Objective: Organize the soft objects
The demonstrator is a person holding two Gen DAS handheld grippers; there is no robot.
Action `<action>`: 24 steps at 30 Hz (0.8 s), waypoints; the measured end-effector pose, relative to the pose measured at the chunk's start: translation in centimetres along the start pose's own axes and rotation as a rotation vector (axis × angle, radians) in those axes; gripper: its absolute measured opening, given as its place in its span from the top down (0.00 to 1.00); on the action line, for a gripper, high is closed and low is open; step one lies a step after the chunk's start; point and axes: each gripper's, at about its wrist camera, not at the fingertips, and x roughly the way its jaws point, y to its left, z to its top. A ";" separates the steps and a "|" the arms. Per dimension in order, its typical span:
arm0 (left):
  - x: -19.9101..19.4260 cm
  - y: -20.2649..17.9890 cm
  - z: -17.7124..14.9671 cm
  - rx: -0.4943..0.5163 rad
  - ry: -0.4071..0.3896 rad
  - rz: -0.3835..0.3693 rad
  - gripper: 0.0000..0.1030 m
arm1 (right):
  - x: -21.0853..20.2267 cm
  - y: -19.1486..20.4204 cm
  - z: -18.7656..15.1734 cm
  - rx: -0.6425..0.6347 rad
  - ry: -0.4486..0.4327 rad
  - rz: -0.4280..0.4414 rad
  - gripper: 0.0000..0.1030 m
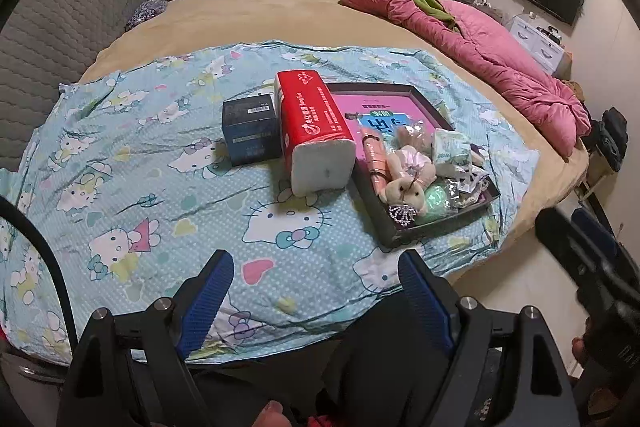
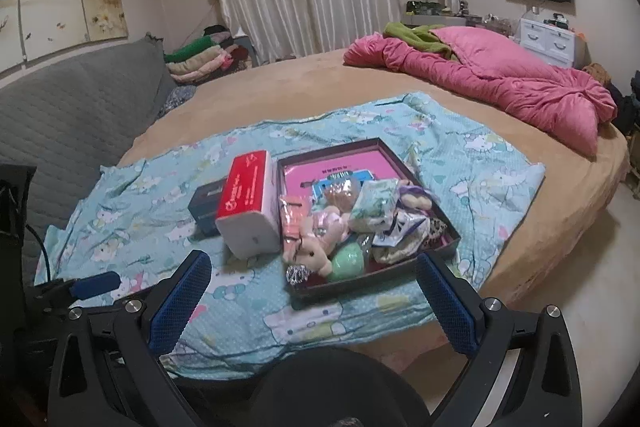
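On the cartoon-print blue bedsheet (image 2: 132,211), a shallow dark rectangular tray (image 2: 448,241) holds the beige plush rabbit (image 2: 312,247) and other small soft items. Both grippers hover short of it, jaws spread and empty. The tray lies straight ahead of the right gripper (image 2: 314,301), ahead and rightward of the left gripper (image 1: 316,301); the right is likely nearer.

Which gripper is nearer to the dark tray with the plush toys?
Right, as far as the views show. The right gripper, open, hovers just before the dark tray. The left gripper, open, hovers farther back, with the tray up to its right.
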 end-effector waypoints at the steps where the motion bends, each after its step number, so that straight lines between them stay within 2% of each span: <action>1: 0.0 -0.2 -0.1 0.004 0.000 0.004 0.19 | 0.0 0.0 -0.3 -0.007 0.002 -0.001 0.01; 8: 0.4 -0.9 -0.9 0.000 0.001 0.040 0.18 | 0.5 -0.6 -1.2 0.005 0.014 -0.011 0.01; 16: 1.3 -1.3 -1.6 0.006 0.026 0.051 0.18 | 1.8 -1.3 -2.2 0.020 0.075 -0.027 0.01; 24: 2.0 -0.9 -2.0 -0.009 0.054 0.063 0.18 | 2.4 -1.8 -2.7 0.046 0.101 -0.029 0.01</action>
